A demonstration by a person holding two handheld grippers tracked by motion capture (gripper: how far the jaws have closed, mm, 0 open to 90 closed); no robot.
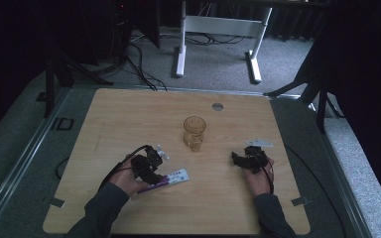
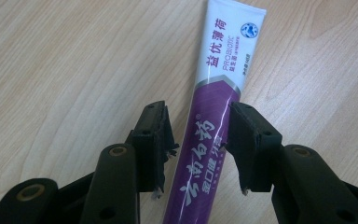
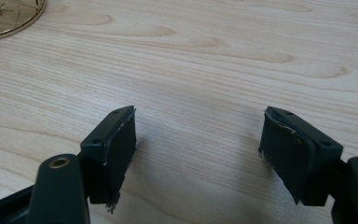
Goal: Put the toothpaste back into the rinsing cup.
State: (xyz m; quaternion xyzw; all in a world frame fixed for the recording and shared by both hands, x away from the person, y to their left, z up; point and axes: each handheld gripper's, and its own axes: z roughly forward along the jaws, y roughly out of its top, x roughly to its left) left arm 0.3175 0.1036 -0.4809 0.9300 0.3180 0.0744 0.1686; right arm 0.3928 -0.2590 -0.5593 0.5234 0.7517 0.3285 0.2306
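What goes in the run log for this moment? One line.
left gripper: open, astride tube, one pad touching | right gripper: open, nothing between | glass: upright mid-table

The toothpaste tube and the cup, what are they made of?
The toothpaste tube looks like soft, glossy plastic: a bright streak of light runs down its purple part. The cup looks like clear amber glass, or maybe hard plastic: you can see through it, and it seems to have a pattern. Both lie on a pale table with wood grain.
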